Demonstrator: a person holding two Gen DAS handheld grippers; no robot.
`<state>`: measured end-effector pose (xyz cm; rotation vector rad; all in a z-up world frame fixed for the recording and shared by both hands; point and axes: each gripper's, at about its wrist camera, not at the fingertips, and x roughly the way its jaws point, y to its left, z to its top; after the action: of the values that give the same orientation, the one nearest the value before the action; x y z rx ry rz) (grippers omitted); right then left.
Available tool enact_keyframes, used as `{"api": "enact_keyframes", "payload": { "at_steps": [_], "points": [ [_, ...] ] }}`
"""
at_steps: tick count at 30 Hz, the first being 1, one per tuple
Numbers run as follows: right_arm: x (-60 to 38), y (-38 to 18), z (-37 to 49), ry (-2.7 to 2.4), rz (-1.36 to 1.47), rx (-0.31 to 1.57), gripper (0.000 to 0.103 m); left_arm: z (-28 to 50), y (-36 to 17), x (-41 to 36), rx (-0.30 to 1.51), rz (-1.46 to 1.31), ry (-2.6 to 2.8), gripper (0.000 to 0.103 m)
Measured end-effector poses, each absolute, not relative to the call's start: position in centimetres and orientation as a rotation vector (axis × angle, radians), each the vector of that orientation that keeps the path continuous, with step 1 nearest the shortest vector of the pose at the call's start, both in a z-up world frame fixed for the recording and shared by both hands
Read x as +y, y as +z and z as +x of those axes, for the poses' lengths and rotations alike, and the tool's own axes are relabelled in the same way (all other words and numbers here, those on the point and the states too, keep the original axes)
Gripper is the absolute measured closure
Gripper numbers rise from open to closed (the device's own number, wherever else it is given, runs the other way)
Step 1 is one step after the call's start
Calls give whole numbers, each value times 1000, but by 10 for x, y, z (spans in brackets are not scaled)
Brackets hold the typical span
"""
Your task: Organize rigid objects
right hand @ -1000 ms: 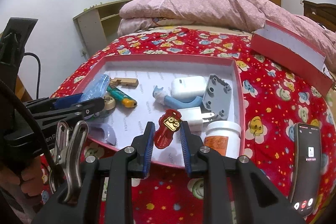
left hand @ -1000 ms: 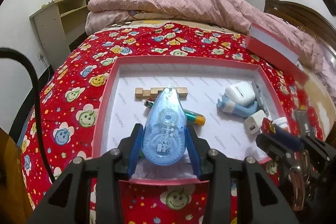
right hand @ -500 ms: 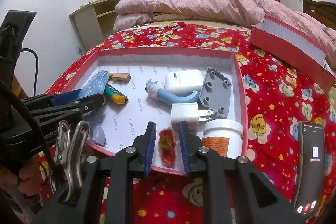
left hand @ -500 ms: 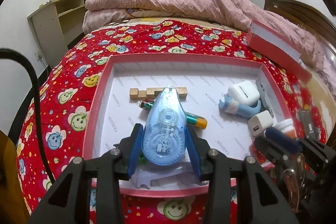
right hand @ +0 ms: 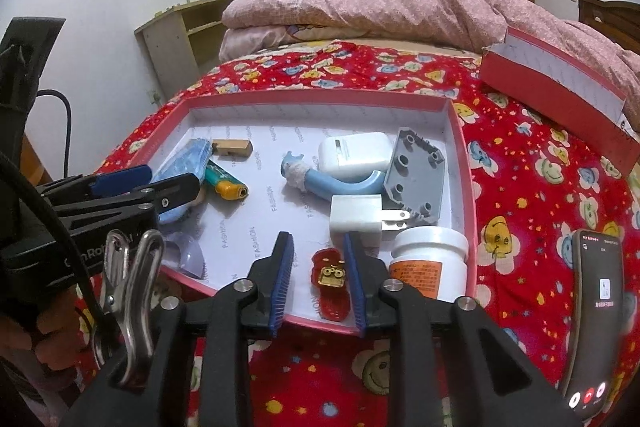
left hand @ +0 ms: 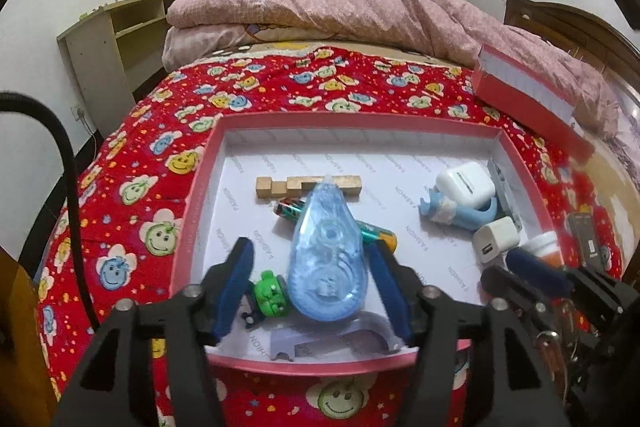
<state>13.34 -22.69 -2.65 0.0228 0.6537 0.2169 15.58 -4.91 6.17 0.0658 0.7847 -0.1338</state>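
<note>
A shallow red box (left hand: pixel 200 163) (right hand: pixel 468 163) lies on the bed. My left gripper (left hand: pixel 312 275) is open over its near edge, and the blue tape dispenser (left hand: pixel 328 259) lies between the spread fingers, leaning on a green toy head (left hand: pixel 272 297) and a clear lilac piece (left hand: pixel 332 339). My right gripper (right hand: pixel 318 275) is open over the box's near right part. The red toy figure (right hand: pixel 330 285) lies on the box floor between its fingers, close to the right finger.
In the box are a wooden block (left hand: pixel 308 185), a lighter (right hand: pixel 226 181), a white earbud case (right hand: pixel 356 151), a blue curved piece (right hand: pixel 336 181), a grey plate (right hand: pixel 416 171), a white charger (right hand: pixel 358 219) and a white jar (right hand: pixel 430 263). A phone (right hand: pixel 596 319) lies on the bedspread at right. The box lid (right hand: pixel 560 87) lies farther back.
Both grippers opened. The left let the blue tape dispenser down into the box, and the right let the red toy figure down onto the box floor.
</note>
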Motion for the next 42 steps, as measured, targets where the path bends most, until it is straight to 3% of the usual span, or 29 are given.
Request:
{"api": "enact_keyframes", "payload": {
  "at_steps": [7, 23, 42],
  "points": [
    [-226, -17, 123, 226, 31, 623, 61, 142, 71, -41, 775, 57, -122, 32],
    [-221, -8, 73, 250, 35, 608, 60, 84, 82, -24, 788, 42, -96, 32],
    [-229, -49, 43, 145, 26, 733, 59, 53, 41, -31, 872, 68, -99, 32]
  ]
}}
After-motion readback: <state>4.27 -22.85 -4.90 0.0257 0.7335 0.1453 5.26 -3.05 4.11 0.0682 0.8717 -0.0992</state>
